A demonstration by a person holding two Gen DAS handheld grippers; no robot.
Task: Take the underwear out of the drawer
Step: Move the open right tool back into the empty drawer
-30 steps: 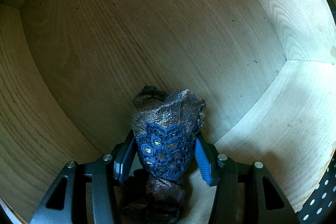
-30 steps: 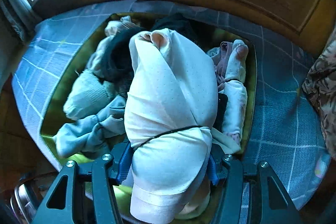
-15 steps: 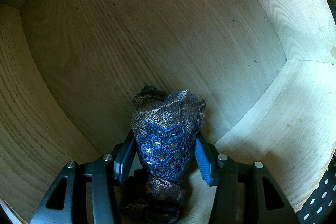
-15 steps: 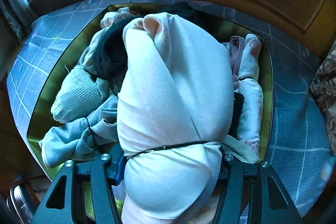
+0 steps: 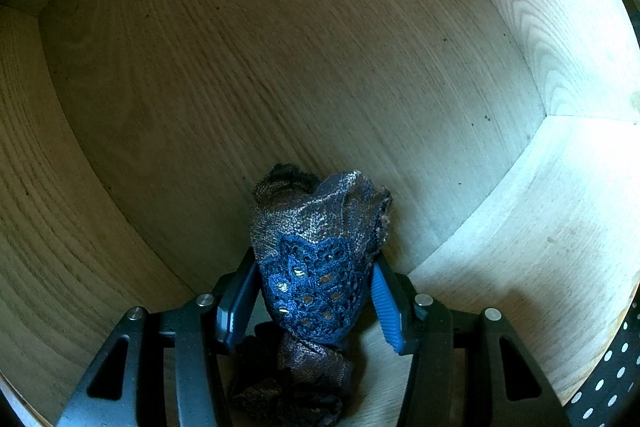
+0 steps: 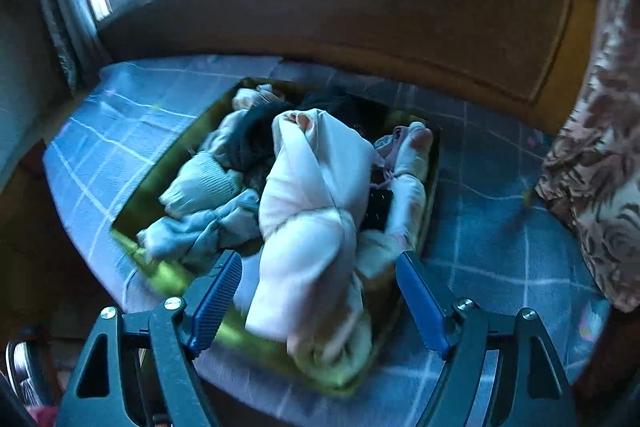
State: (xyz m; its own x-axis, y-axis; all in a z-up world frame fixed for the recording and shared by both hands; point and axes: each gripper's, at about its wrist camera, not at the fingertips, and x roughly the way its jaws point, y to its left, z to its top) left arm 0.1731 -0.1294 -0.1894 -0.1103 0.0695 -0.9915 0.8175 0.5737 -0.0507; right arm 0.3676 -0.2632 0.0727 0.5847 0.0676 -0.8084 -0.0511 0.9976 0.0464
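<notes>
The left gripper (image 5: 314,291) points straight down into the wooden drawer (image 5: 280,75), its blue pads pressed against both sides of a rolled piece of blue lace underwear (image 5: 320,267). The roll stands on the drawer floor close to one side wall, and a darker tail of the same fabric trails down between the gripper's arms. The rest of the drawer floor is bare pale wood.

Over at the window side, the right gripper (image 6: 320,291) hangs tilted above a green tray (image 6: 168,279) (the picture is a little smeared). Its jaws are opening, and the pads stand clear of the pale pink bundle (image 6: 316,211) that lies between them, on top of the heap in the tray. Beside the bundle lie grey and black garments (image 6: 208,227). The tray sits on a blue checked cloth (image 6: 500,247), with a floral fabric (image 6: 592,187) at the right edge.
</notes>
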